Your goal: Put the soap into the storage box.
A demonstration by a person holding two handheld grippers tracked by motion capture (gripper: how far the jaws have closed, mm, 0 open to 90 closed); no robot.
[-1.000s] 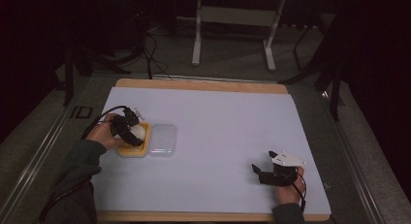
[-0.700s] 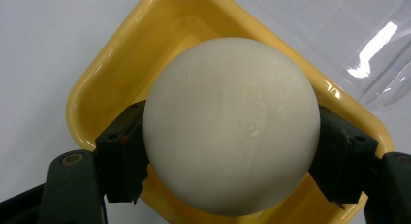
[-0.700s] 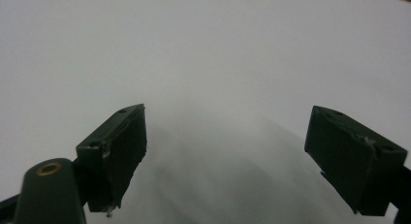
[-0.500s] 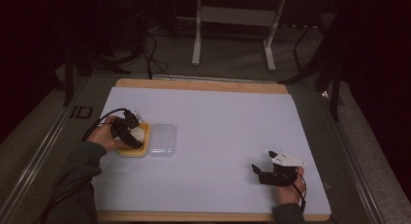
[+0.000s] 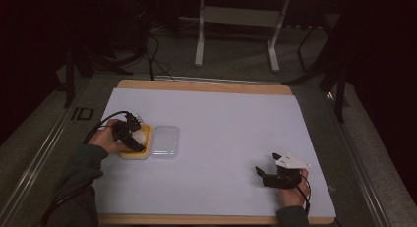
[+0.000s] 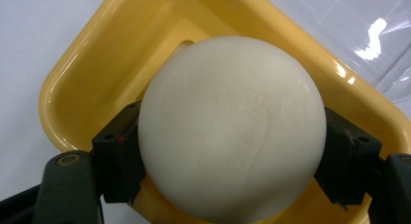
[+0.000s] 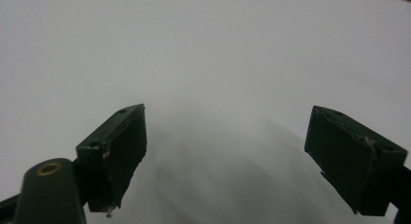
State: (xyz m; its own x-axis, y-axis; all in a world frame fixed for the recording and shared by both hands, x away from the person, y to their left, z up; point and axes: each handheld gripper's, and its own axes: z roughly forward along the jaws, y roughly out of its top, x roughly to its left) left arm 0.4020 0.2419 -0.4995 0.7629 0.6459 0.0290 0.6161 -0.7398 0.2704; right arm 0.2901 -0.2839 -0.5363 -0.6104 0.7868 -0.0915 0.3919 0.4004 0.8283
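Left gripper (image 5: 132, 135) at left side of table (image 5: 226, 114), jaws clamped on white ball (image 6: 231, 127), one jaw pressing each side. Ball sits over yellow square tray (image 6: 97, 73), inside its rim; whether it touches tray floor, cannot tell. Clear plastic lid (image 5: 164, 142) lies just right of tray, touching it. Right gripper (image 5: 263, 177) at near right, jaws spread wide apart over bare white table surface, holding nothing.
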